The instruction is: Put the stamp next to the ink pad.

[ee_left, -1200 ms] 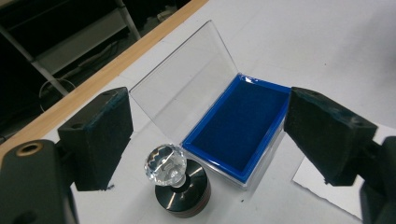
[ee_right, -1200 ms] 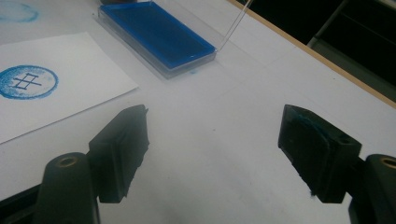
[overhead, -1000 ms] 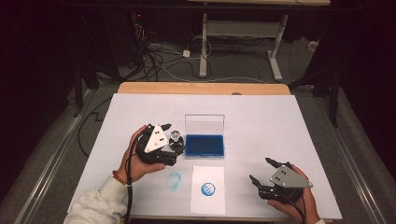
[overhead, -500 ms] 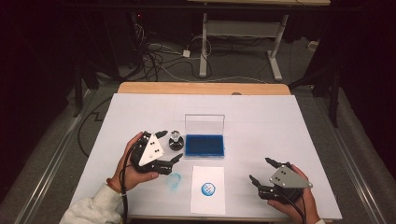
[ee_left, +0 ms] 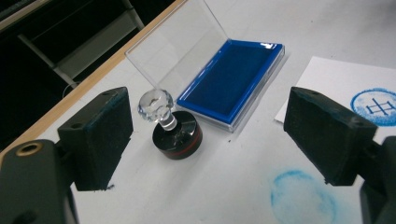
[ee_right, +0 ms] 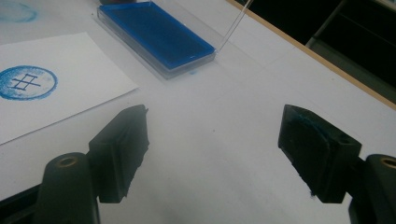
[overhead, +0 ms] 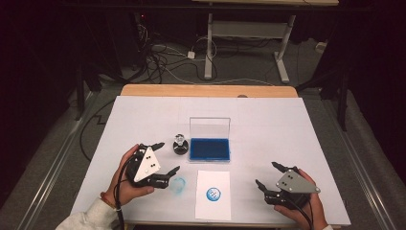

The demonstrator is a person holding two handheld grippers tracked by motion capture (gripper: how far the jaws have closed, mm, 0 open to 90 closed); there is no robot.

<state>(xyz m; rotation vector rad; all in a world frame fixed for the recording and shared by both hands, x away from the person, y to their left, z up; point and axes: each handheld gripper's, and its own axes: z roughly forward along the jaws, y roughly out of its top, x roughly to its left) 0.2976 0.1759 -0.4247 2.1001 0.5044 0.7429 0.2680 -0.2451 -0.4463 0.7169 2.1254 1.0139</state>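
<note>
A dark room with cables on the floor and a white-legged desk lies beyond the table [overhead: 268,120], whose white top has a wooden strip along its far edge. Take the ink pad [overhead: 209,149] as the landmark: a blue pad in a clear case near the middle of the table, with its clear lid [overhead: 209,127] standing open at the far side.

The stamp [overhead: 180,144] stands upright just left of the ink pad, close beside it but not touching. In the left gripper view it shows a black round base with a red line and a clear faceted knob [ee_left: 155,104] on a short neck.

On the near side of the ink pad lies a sheet of paper [overhead: 213,194], carrying a round blue print [overhead: 213,193] with a small crossed mark inside. Left of the sheet, and nearer than the stamp, a fainter blue smudge [overhead: 179,184] marks the bare table.

The left gripper [overhead: 164,156] is held to the near left of the ink pad, aimed toward the stamp. Its jaws stand wide apart with nothing between them; the stamp sits a little beyond the pads, free of both.

The right gripper [overhead: 268,174] is held to the near right of the ink pad, well apart from it and right of the sheet. Its jaws are also spread wide over bare table, gripping nothing.
</note>
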